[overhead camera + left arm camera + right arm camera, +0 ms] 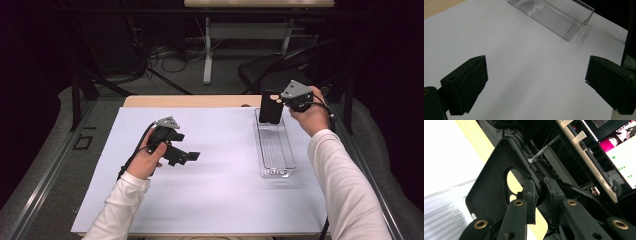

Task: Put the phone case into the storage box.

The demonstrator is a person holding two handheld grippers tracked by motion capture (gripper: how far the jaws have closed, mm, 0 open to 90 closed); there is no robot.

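Observation:
My right gripper is shut on the edge of a black phone case with a round camera cut-out. It holds the case upright over the far end of a clear plastic tray. In the right gripper view the two pads pinch the case's rim, with the right gripper tilted. My left gripper hovers over the white mat at left of centre, jaws wide apart with nothing between them. The left gripper view shows the left gripper open over bare mat, the tray beyond it.
The white mat covers most of a wooden table. The tray lies lengthwise near the mat's right side. A dark chair and desk legs stand behind the table. A lit monitor is at the far right.

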